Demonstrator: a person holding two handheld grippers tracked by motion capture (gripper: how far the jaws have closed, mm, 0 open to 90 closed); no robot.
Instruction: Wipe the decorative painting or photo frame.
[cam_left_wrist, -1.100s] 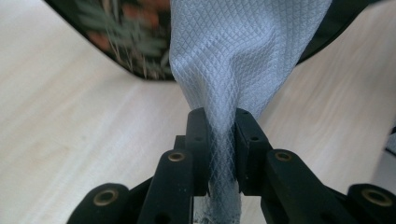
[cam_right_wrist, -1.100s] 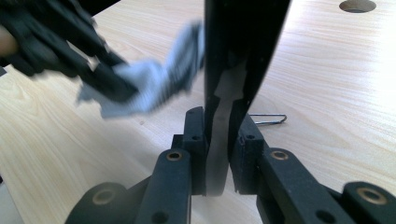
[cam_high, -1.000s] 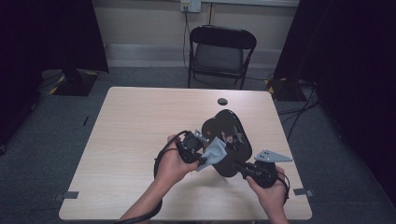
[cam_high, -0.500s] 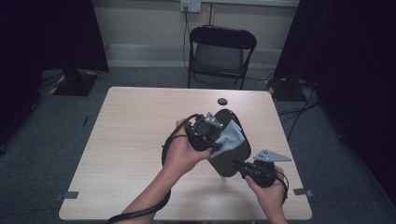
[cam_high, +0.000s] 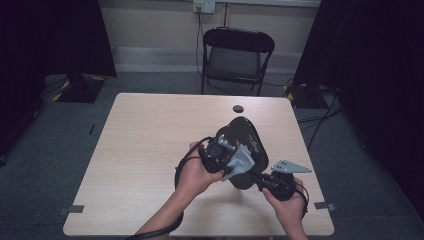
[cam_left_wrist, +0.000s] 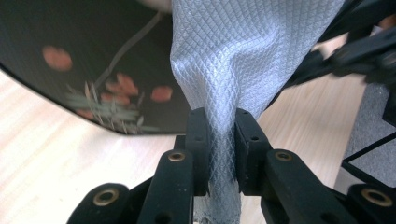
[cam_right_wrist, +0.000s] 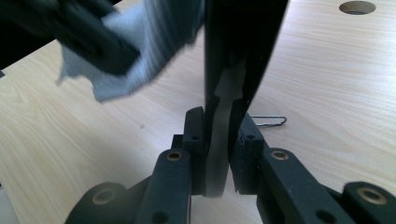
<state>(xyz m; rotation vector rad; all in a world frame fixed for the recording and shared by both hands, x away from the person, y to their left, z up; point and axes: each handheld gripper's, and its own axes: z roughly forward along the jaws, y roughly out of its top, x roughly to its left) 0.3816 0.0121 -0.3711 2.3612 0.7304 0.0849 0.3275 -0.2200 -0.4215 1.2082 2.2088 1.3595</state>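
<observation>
Plate (cam_high: 247, 142), black and glossy, is up off the table (cam_high: 150, 150), tilted over its right half, with red blossoms and green sprigs painted on its face in the left gripper view (cam_left_wrist: 93, 79). Right gripper (cam_high: 267, 181) has it by the near edge; in the right gripper view the jaws are pinched tight on the plate's rim (cam_right_wrist: 224, 116), seen edge-on and rising straight up between them. Cloth (cam_high: 241, 162), grey and quilted, lies against the plate's face. Left gripper (cam_high: 231, 156) holds it: jaws pressed together on a bunched neck of the cloth (cam_left_wrist: 233, 70), which fans out above them over the plate. The two grippers sit close, left hand (cam_high: 197, 172) and right hand (cam_high: 287, 205) coming in from the bottom. A paper clip (cam_right_wrist: 268, 121) lies on the wood just beyond the right gripper's jaws. Farther back, a round hole (cam_high: 238, 108) in the tabletop, and a black folding chair (cam_high: 235, 57) stands behind the table.
</observation>
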